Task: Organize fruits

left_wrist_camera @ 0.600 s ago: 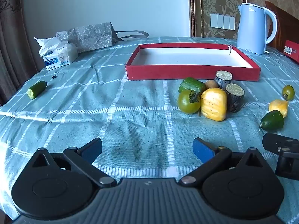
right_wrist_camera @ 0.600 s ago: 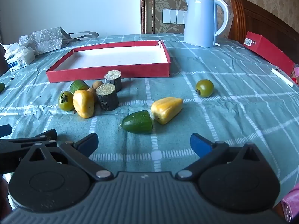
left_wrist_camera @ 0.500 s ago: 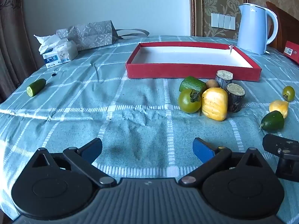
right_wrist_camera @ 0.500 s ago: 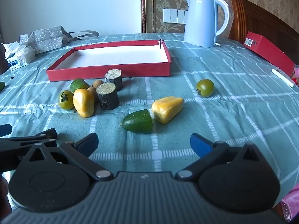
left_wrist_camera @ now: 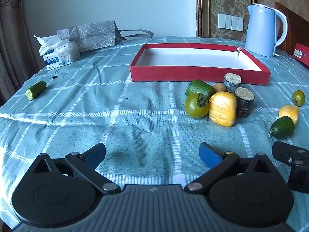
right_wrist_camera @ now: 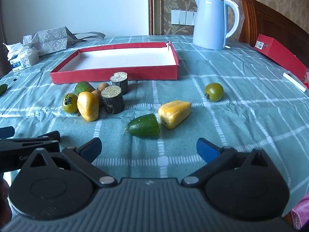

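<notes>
A red tray [left_wrist_camera: 199, 74] with a white floor lies on the table; it also shows in the right wrist view [right_wrist_camera: 115, 74]. In front of it sits a cluster: a green tomato [left_wrist_camera: 196, 106], a yellow fruit [left_wrist_camera: 222, 108], a cucumber piece [left_wrist_camera: 199, 88], two dark cane stubs [left_wrist_camera: 243, 104], a small brown fruit [left_wrist_camera: 219, 87]. Apart lie a cucumber end [right_wrist_camera: 143, 126], a yellow piece [right_wrist_camera: 173, 113] and a green tomato [right_wrist_camera: 214, 92]. Another cucumber piece [left_wrist_camera: 35, 90] lies far left. My left gripper [left_wrist_camera: 152, 153] and right gripper [right_wrist_camera: 148, 148] are open and empty, low over the cloth.
A blue kettle [right_wrist_camera: 214, 22] stands behind the tray. A tissue box [left_wrist_camera: 58, 55] and a grey paper bag [left_wrist_camera: 92, 34] are at the back left. A red box [right_wrist_camera: 278, 57] and a white stick [right_wrist_camera: 294, 81] lie at the right edge, by a wooden chair.
Both views have shifted slightly; the grippers stay open and empty. Nothing on the table has moved.
</notes>
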Tool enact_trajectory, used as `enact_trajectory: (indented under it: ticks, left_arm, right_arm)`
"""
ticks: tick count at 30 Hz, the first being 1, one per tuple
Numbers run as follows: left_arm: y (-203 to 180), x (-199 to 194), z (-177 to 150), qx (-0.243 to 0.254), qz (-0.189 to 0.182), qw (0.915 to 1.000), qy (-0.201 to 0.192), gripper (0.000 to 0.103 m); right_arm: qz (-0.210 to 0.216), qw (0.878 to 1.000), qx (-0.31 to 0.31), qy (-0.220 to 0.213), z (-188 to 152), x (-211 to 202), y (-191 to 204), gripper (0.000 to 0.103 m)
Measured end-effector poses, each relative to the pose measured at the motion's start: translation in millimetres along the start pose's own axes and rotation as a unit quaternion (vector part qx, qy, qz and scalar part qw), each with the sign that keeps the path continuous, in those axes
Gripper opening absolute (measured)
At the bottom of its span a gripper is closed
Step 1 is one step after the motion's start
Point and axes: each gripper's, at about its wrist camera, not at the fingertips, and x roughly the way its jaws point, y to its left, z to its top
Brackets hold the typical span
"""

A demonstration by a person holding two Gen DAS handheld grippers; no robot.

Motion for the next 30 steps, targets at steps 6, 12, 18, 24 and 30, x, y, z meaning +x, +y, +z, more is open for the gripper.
enact_trajectory:
  ticks: [6, 12, 18, 24, 30]
  left_arm:
    - [0.8, 1.0, 0.3, -0.001, -0.003, 1.0000, 0.001, 0.103]
    - [1.2, 1.3, 0.1, -0.003, -0.004, 1.0000, 0.001, 0.103]
    - [-0.1, 1.4, 0.0, -0.002, -0.007, 1.0000, 0.002, 0.103]
    - [-0.7, 1.1, -0.5, 0.000, -0.007, 1.0000, 0.000, 0.103]
    - [-1.9, 0.5, -0.4, 0.000, -0.009, 1.0000, 0.000, 0.103]
  right_arm:
    - [-0.004, 1.000, 0.004, 0.002, -0.3, 2.0, -1.2, 0.103]
    - [-0.002, 1.000, 0.004, 0.000, -0.4, 1.9, -1.3, 0.103]
    - [-0.001, 1.000, 0.005, -0.001, -1.2, 2.2, -1.7, 0.103]
    - [0.000, 1.000, 0.005, -0.004, -0.5, 1.3, -2.3, 0.103]
    - [0.003, 1.000, 0.003, -0.006, -0.6, 0.4, -1.5, 0.103]
